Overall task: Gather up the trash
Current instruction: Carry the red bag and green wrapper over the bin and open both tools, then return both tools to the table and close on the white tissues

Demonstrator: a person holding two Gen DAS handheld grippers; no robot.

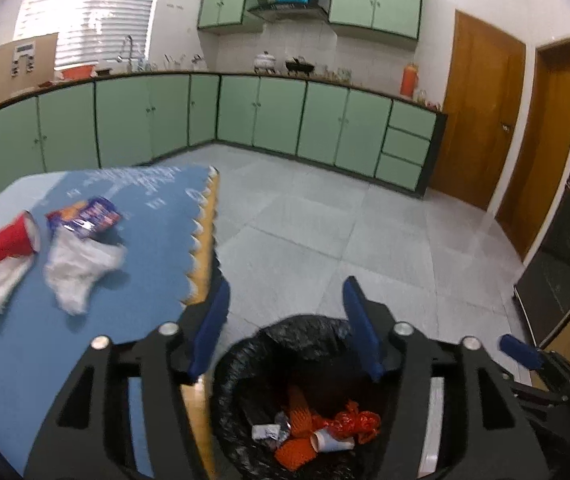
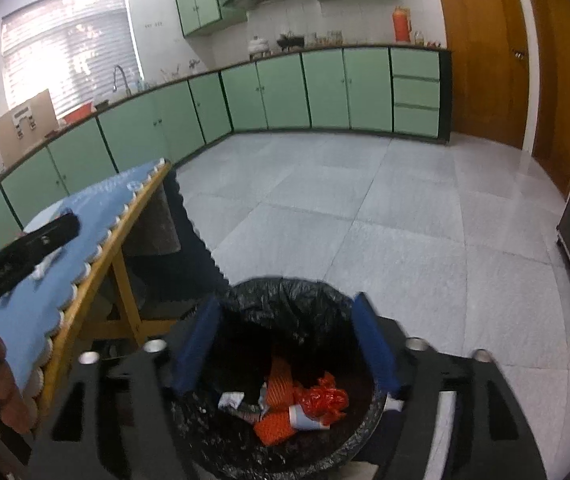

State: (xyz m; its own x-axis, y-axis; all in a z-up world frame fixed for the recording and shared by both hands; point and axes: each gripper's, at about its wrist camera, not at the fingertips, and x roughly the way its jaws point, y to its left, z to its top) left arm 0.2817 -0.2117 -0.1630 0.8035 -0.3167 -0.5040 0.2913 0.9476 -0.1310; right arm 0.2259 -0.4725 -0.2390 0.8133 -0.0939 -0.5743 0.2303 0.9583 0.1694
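Note:
A black-lined trash bin [image 1: 245, 364] stands on the floor beside the table and holds orange netting, a red bag and a paper cup; it also shows in the right wrist view [image 2: 285, 300]. My left gripper [image 1: 287, 324] is open and empty above the bin. My right gripper [image 2: 285, 344] is open and empty above the bin too. On the blue table mat [image 1: 145, 240] lie a red cup [image 1: 7, 242], a blue snack wrapper [image 1: 85, 216] and two crumpled white tissues [image 1: 79, 270].
The table's wooden edge [image 2: 97, 276] runs next to the bin. Green cabinets [image 1: 277, 120] line the far walls, wooden doors [image 1: 481, 120] at right. A dark cabinet [image 1: 565, 248] stands at the right. The floor is grey tile [image 2: 365, 220].

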